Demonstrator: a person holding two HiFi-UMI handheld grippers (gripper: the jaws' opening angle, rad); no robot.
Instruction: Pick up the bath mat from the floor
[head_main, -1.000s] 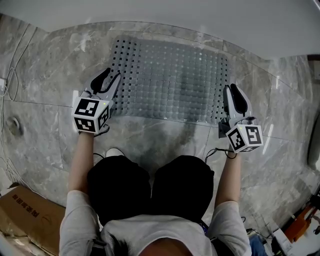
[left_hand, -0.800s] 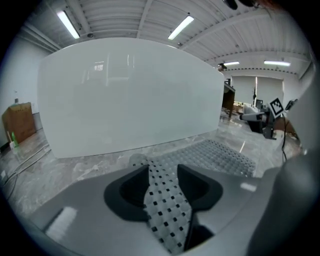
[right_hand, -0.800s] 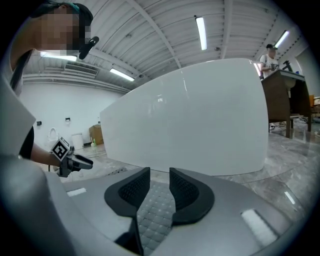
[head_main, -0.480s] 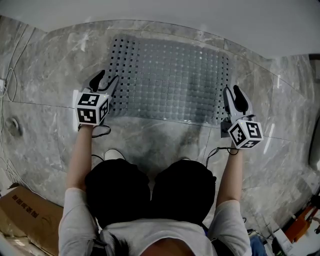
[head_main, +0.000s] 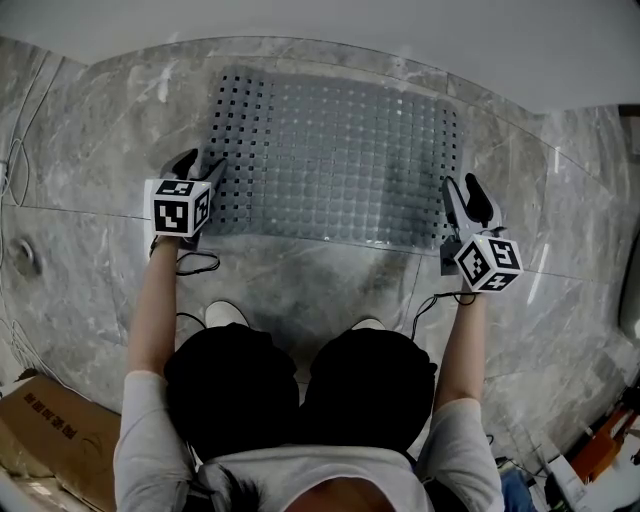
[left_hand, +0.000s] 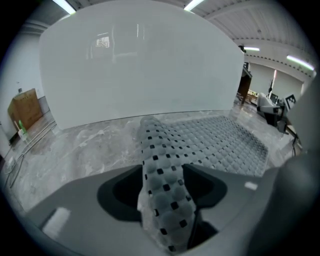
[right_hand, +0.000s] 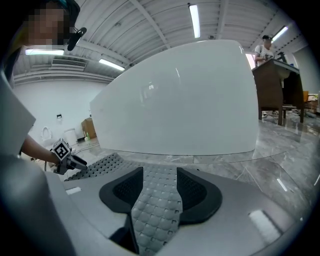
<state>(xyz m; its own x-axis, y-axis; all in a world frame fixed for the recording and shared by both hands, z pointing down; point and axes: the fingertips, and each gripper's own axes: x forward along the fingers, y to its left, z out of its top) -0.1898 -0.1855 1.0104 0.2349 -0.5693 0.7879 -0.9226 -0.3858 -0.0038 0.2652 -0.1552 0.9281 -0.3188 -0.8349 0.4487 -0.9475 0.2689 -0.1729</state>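
While I am crouching over the grey marble floor (head_main: 300, 280), I am keeping one pair of tongs at each near corner of the bath mat (head_main: 330, 150). I am judging that a wide, limp sheet like this would sag and fold on itself if it were taken from one side only.

My left tongs (head_main: 197, 165) are sitting at the near left corner and my right tongs (head_main: 463, 197) at the near right corner. Both are pointing away from me toward the white wall (head_main: 400, 40) that the mat's far edge is running along.

Both pairs are opening at this moment. In the left gripper view a pinched-up ridge of the mat's perforated border is standing between the jaws. Dark pad is showing on either side of it, so the jaws are standing apart and not pressing on it. In the right gripper view a flatter strip of the bumpy grey sheet is lying between the jaws, again with pad showing on both sides, and I am reading that corner as loose too.

Nearly all of the mat is lying flat on the floor, spread out between my two hands. Only the two near corners are rising a little into the tongs. As I am judging it, nothing is being carried yet, and the lift is calling for both pairs to bite down on those corners together.
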